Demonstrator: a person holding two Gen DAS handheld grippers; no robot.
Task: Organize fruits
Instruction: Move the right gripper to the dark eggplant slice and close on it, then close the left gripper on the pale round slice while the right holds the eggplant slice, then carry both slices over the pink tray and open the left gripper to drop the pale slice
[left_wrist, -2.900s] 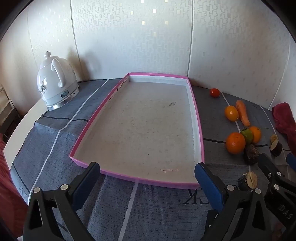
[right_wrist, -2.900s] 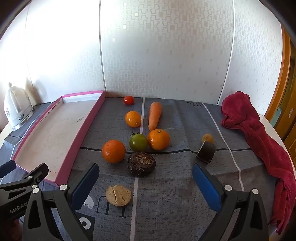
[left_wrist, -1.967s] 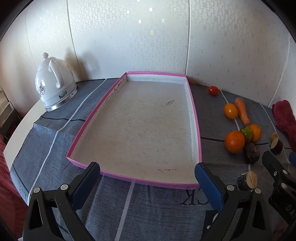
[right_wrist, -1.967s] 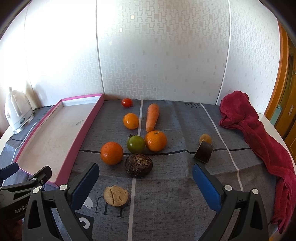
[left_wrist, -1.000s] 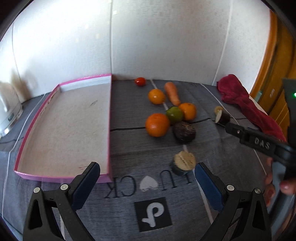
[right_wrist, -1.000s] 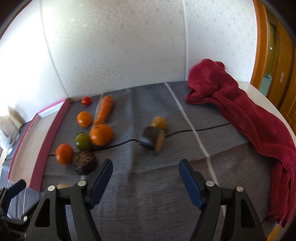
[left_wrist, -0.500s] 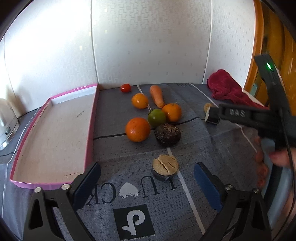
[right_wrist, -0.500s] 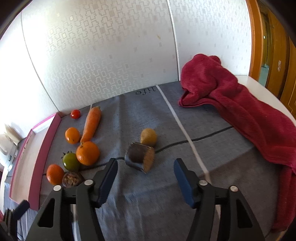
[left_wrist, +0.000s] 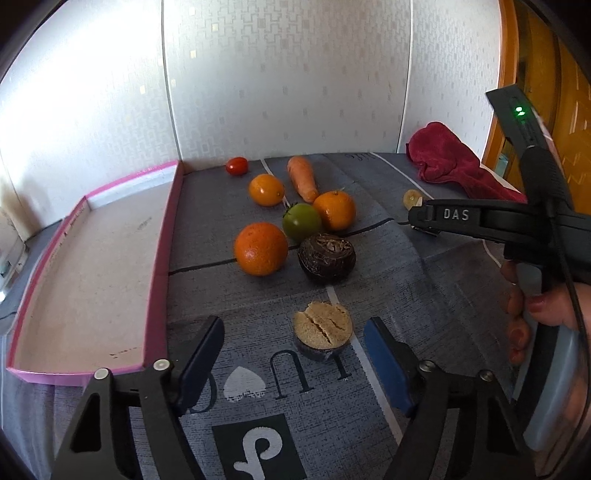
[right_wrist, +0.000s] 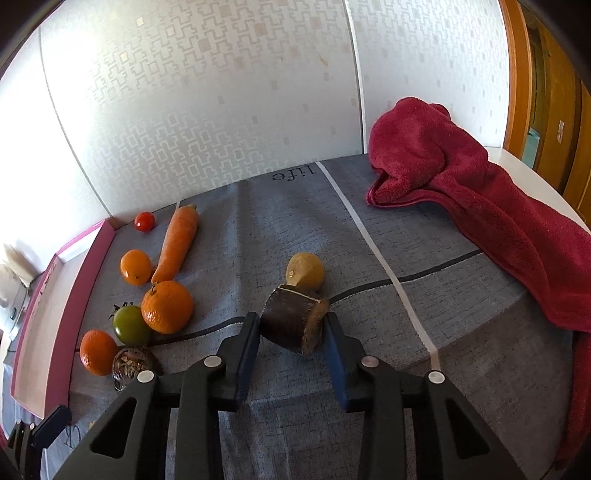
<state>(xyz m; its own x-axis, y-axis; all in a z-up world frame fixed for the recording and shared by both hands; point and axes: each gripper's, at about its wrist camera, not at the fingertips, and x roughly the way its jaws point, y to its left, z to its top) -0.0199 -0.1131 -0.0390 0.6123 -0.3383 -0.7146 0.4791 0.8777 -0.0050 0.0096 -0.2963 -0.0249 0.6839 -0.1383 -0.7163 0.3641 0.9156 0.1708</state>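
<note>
Fruit chunk (right_wrist: 293, 326) now between closing right fingers (right_wrist: 242, 354); left fingers (left_wrist: 201, 354) narrower, ungrasping.

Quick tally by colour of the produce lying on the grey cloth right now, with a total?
Orange: 4 (three citrus and a carrot)
Red: 1 (cherry tomato)
Green: 1 (tomato)
Dark brown: 3 (round fruit, two cut pieces)
Yellow: 1 (small fruit)
Total: 10
</note>
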